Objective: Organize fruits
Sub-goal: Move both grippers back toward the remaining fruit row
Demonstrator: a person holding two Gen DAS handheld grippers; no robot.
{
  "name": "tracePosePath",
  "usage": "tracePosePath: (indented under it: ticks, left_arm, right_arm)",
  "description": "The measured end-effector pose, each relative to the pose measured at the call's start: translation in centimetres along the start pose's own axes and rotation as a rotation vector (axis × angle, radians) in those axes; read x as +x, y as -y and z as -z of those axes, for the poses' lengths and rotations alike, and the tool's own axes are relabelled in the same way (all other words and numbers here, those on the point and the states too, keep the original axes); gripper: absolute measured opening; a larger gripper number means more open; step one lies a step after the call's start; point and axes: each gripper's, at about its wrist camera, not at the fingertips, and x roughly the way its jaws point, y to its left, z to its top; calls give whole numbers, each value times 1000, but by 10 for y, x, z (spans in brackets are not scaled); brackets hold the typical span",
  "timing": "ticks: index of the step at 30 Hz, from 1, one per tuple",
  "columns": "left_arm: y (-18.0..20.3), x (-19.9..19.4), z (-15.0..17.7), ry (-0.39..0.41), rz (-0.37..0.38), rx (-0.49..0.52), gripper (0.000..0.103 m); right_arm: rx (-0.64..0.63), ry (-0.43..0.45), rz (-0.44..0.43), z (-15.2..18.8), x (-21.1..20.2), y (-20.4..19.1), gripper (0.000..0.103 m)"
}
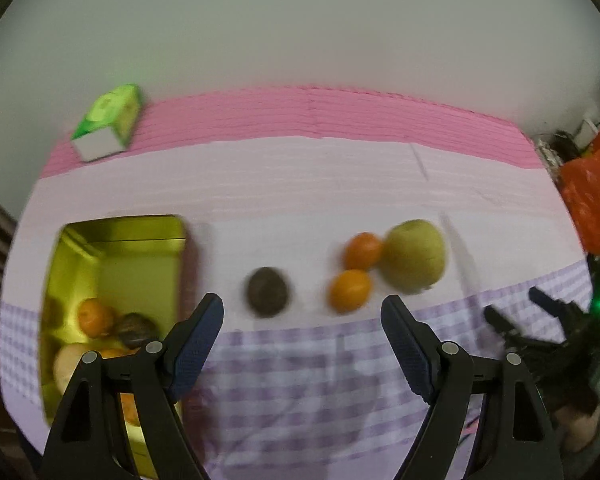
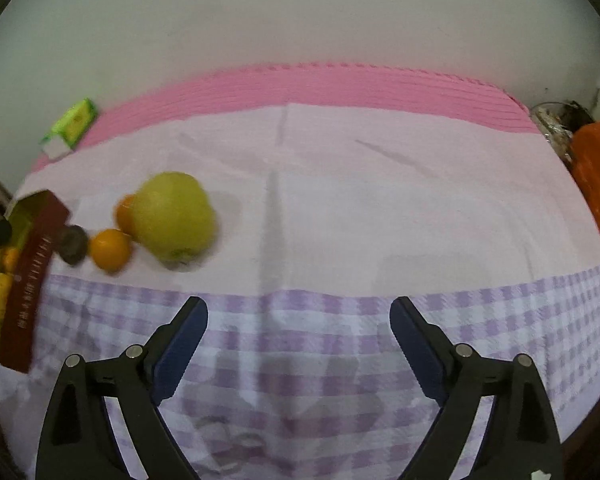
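1. Left wrist view: my left gripper [image 1: 302, 312] stands wide with nothing between its pads, hanging over the checked near edge of the table [image 1: 300, 184]. The gold tin [image 1: 140, 256] sits at the table's left edge with several fruits already in it. On the cloth toward the near edge lie a dark round fruit [image 1: 267, 291], two oranges [image 1: 350, 290] [image 1: 363, 251] touching each other, and a green pear [image 1: 415, 255] against them. I judge I am between picks; the dark fruit lies closest, so next I must centre the jaws on it and come down.
2. Right wrist view: my right gripper [image 2: 299, 320] is also wide and empty, over bare checked cloth, well apart from the fruit.
3. Only the left view shows inside the tin; only the right view shows its red lettered side.
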Motion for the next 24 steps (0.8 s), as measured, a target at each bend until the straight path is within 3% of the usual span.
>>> tracePosePath:
  ticks: [3, 7, 13, 17, 24]
  left_arm:
    - [17, 11, -7, -20, 4, -1, 81]
    - [35, 22, -11, -37, -2, 13, 81]
    - [49, 46, -15, -117, 49, -36, 78]
    - [61, 54, -16, -137, 57, -28, 72]
    - [77, 68, -23, -158, 80, -56, 71]
  right_arm:
    - [-34, -18, 31, -1, 7, 1, 99]
    - [-62, -15, 50, -2, 9, 2, 99]
    - [-76, -11, 76, -9, 9, 3, 99]
    - [-34, -24, 55, -12, 9, 13, 99]
    - [28, -51, 21, -17, 13, 34, 99]
